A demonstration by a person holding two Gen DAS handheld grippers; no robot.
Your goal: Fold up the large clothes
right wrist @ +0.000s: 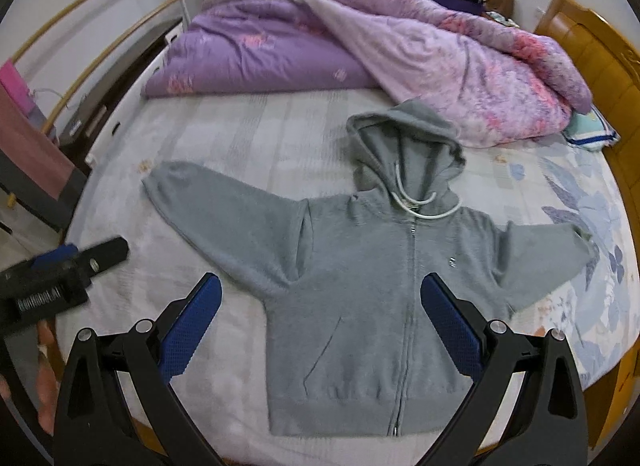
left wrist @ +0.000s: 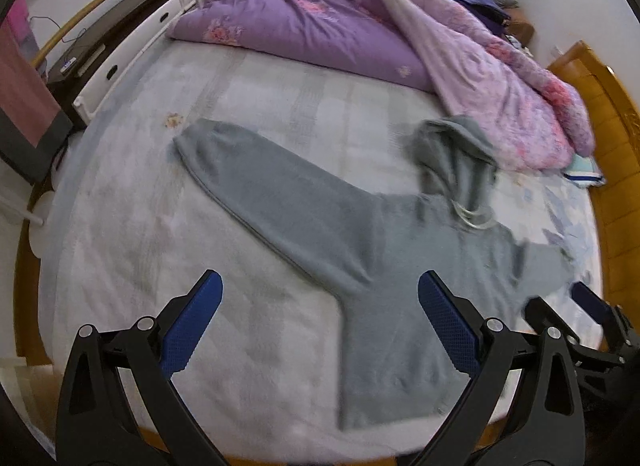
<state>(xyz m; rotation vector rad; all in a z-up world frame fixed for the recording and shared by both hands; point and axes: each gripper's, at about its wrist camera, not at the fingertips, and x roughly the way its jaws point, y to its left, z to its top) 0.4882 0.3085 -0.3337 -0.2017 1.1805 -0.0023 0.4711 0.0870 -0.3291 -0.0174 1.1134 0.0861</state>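
On the pale patterned bed sheet, the left wrist view shows a grey zip-up hooded sweatshirt lying flat, one sleeve stretched toward the far left. The left gripper hangs above its body, blue-padded fingers spread wide apart, holding nothing. From the right wrist view, the right gripper (likewise gaping, touching nothing) hovers over the sweatshirt's zipped front, hood pointing toward a rumpled purple floral quilt.
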